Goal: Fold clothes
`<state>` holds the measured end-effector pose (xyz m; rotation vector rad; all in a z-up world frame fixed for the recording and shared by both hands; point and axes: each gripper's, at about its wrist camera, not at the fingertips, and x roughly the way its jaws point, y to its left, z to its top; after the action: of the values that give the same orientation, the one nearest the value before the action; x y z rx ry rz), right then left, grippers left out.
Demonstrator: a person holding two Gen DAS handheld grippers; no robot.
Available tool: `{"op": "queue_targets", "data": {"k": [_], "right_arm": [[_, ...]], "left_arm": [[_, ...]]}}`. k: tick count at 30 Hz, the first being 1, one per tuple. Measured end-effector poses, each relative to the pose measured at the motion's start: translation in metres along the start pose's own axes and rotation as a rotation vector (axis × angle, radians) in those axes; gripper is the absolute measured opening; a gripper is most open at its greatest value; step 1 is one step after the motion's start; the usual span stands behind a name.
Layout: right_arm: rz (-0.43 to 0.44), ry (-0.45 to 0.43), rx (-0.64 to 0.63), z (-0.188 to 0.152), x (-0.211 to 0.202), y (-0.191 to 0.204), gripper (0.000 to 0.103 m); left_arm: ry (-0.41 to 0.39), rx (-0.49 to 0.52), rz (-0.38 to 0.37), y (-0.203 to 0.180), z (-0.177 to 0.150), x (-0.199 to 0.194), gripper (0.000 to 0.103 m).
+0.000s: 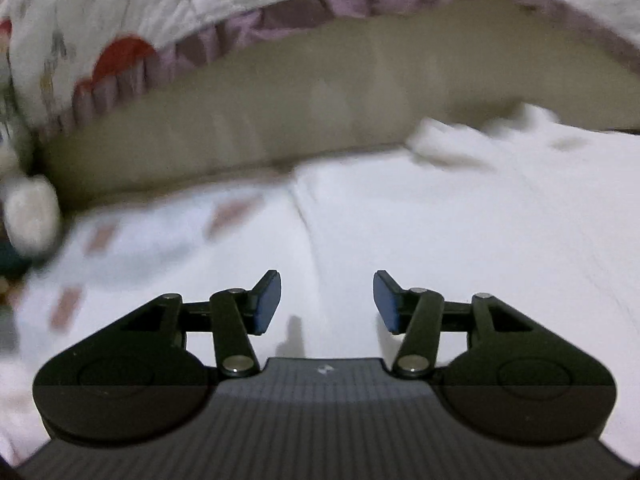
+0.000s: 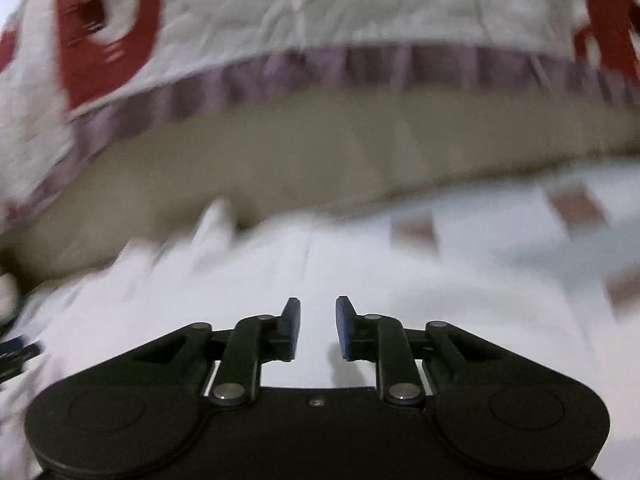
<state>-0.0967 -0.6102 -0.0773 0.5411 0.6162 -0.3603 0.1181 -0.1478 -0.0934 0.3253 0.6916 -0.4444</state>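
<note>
A: Both pairs of fingers are empty: the left gripper (image 1: 327,302) stands wide, the right gripper (image 2: 318,327) has only a narrow gap, nothing between either.

B: And the garment?

A: The white garment (image 1: 420,240) lies spread directly under both, a seam running away from the fingers. Beyond it is a beige surface, then a quilt (image 2: 320,4) with a purple frill.

B: So pinch one edge each, I'd say, thin layers only, and lift evenly.
</note>
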Motion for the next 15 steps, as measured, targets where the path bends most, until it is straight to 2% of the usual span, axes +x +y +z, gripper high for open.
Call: {"op": "queue_targets", "data": {"k": [2,5,6,8,11,13,15], "right_arm": [[0.051,0.061,0.03,-0.037,-0.033,0.001,0.03],[0.054,0.131,0.02,-0.086,-0.066,0.0,0.033],[0.055,0.145,0.004,-0.101,-0.081,0.002,0.034],[0.071,0.198,-0.013,-0.13,-0.107,0.0,0.047],[0.066,0.264,-0.114,-0.157,-0.142,0.004,0.05],[0.066,0.3,-0.176,-0.176,-0.166,0.0,0.055],[0.058,0.318,-0.209,-0.19,-0.176,0.002,0.055]], "left_arm": [[0.05,-0.067,-0.059,0.007,-0.026,-0.036,0.052],[0.099,-0.175,-0.095,0.017,-0.066,-0.081,0.052],[0.118,-0.215,-0.102,0.02,-0.079,-0.094,0.052],[0.163,-0.295,-0.127,0.028,-0.101,-0.113,0.052],[0.213,-0.404,-0.138,0.038,-0.129,-0.133,0.052],[0.233,-0.396,-0.143,0.034,-0.141,-0.145,0.052],[0.233,-0.379,-0.146,0.026,-0.148,-0.156,0.052]]}}
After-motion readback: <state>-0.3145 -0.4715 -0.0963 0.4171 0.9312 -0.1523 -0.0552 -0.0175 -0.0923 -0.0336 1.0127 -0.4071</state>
